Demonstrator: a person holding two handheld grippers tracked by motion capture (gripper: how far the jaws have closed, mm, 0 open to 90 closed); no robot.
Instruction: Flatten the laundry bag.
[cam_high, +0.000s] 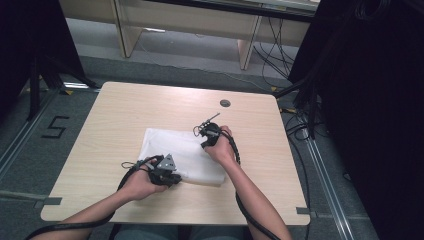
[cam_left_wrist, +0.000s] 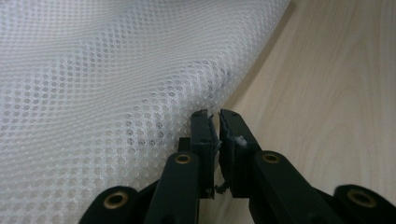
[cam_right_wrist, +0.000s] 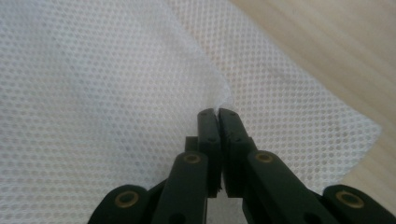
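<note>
Both grippers are pinching the white mesh cloth (cam_high: 182, 155): left gripper (cam_left_wrist: 214, 114) nipping its near edge, right gripper (cam_right_wrist: 217, 112) clamping a lifted fold; bare wooden table (cam_high: 120, 110) is lying all around.

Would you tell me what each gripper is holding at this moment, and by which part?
Both hold the white mesh cloth. The right gripper is shut on a raised fold at its edge; the left gripper pinches its edge near the table.

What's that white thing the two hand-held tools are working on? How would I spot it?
Start at the pale wooden table; near its middle lies a folded white mesh cloth, dotted all over with tiny holes. The left tool meets its near edge, and the right tool is shut on its far corner. It is the one soft, white item there.
</note>
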